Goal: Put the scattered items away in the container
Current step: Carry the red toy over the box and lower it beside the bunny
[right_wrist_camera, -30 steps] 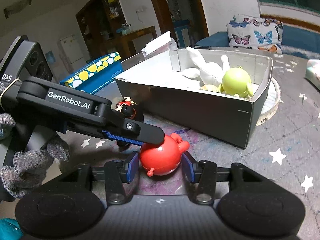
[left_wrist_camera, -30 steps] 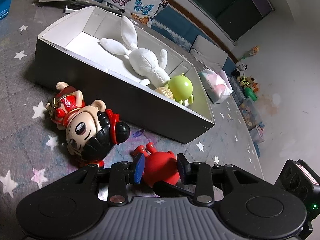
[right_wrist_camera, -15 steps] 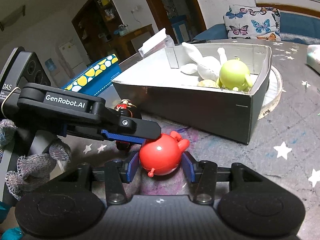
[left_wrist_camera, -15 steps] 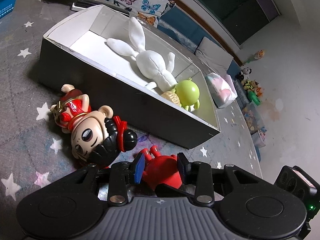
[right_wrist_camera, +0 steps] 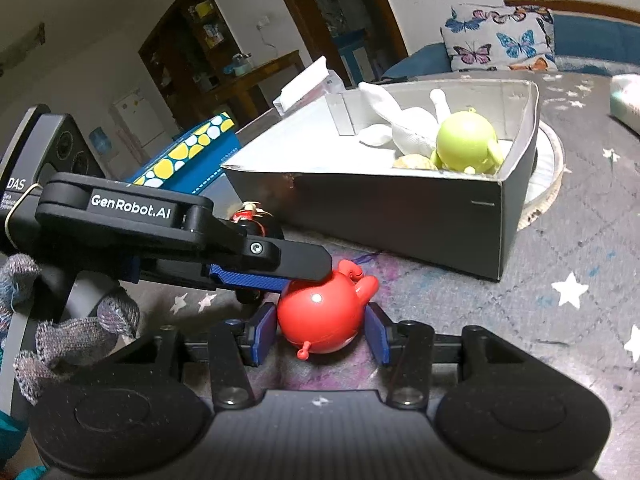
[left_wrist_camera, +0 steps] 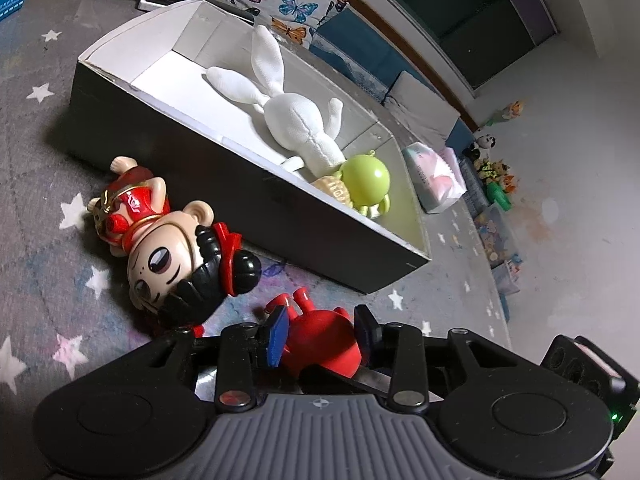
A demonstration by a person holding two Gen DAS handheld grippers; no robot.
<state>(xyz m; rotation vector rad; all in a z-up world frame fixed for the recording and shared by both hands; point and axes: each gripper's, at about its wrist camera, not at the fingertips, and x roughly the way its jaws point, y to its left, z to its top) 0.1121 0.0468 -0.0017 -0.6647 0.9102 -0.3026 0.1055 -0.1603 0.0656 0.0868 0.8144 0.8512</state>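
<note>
On the grey star-patterned cloth, at the left, lies a big-headed figurine in red dress with black hair buns, on its side, just in front of the near wall of the dark-sided, white-lined cardboard box. Inside the box, a white cloth rabbit sprawls face down along the middle, and at the right end a lime-green round plastic toy sits against a small tan ridged piece. Nearer, on the cloth in front of the box's right corner, rests the glossy red round plastic toy, smooth and bulbous with small curled limbs toward the box and a little knob on its near side. The left gripper straddles it, its blue pads partly apart on either side; contact cannot be told. The right gripper also brackets it, jaws partly open, pads close beside the toy's flanks, the left one possibly touching.
</note>
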